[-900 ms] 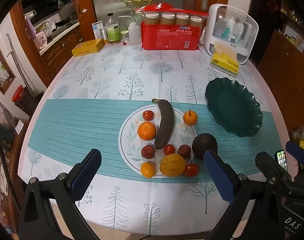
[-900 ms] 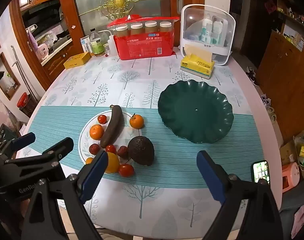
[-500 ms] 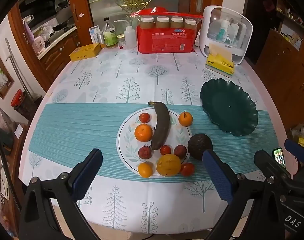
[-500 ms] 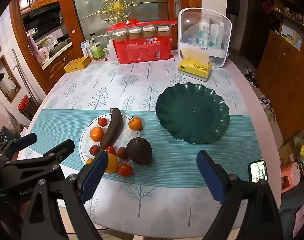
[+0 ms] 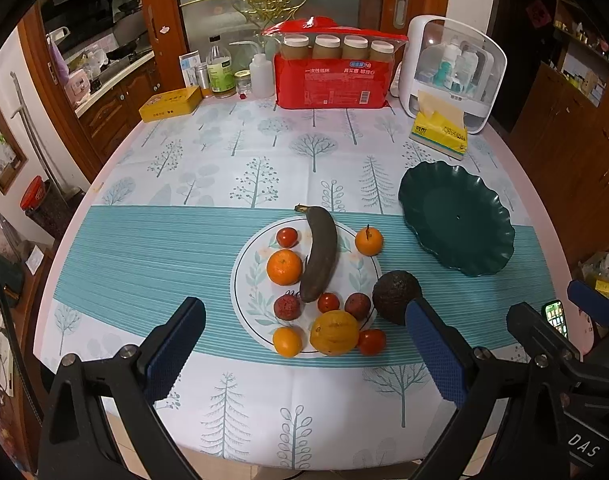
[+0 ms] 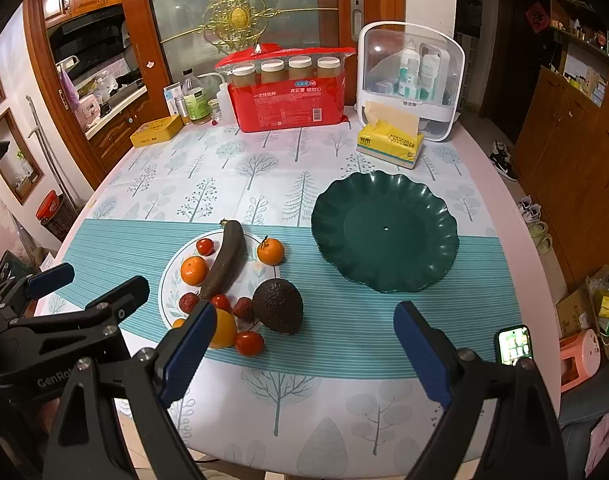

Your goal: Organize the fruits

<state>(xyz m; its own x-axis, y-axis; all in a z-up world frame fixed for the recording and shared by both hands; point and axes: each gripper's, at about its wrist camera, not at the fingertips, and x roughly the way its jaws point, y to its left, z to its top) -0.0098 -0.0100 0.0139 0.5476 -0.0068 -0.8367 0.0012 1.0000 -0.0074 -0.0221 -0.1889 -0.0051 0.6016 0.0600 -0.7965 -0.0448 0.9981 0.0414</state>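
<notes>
A white floral plate (image 5: 251, 280) (image 6: 172, 292) holds a dark overripe banana (image 5: 319, 254) (image 6: 226, 258), oranges (image 5: 284, 267), small tomatoes, red lychee-like fruits and a yellow fruit (image 5: 334, 333). A dark avocado (image 5: 396, 295) (image 6: 278, 306) rests at the plate's right edge. An empty dark green scalloped dish (image 5: 456, 222) (image 6: 384, 230) sits to the right. My left gripper (image 5: 304, 344) is open and empty, above the near table edge in front of the plate. My right gripper (image 6: 304, 344) is open and empty, in front of the avocado and green dish.
At the back of the table stand a red pack of cups (image 5: 330, 80), a white storage box (image 5: 454, 68), a yellow tissue pack (image 5: 440, 132), bottles (image 5: 220, 68) and a yellow tin (image 5: 170, 104). A phone (image 6: 514, 346) lies at the right edge.
Both grippers have drawn back and risen a little, so the table looks slightly farther away. The fruits and dishes have not moved. Both grippers stay open.
</notes>
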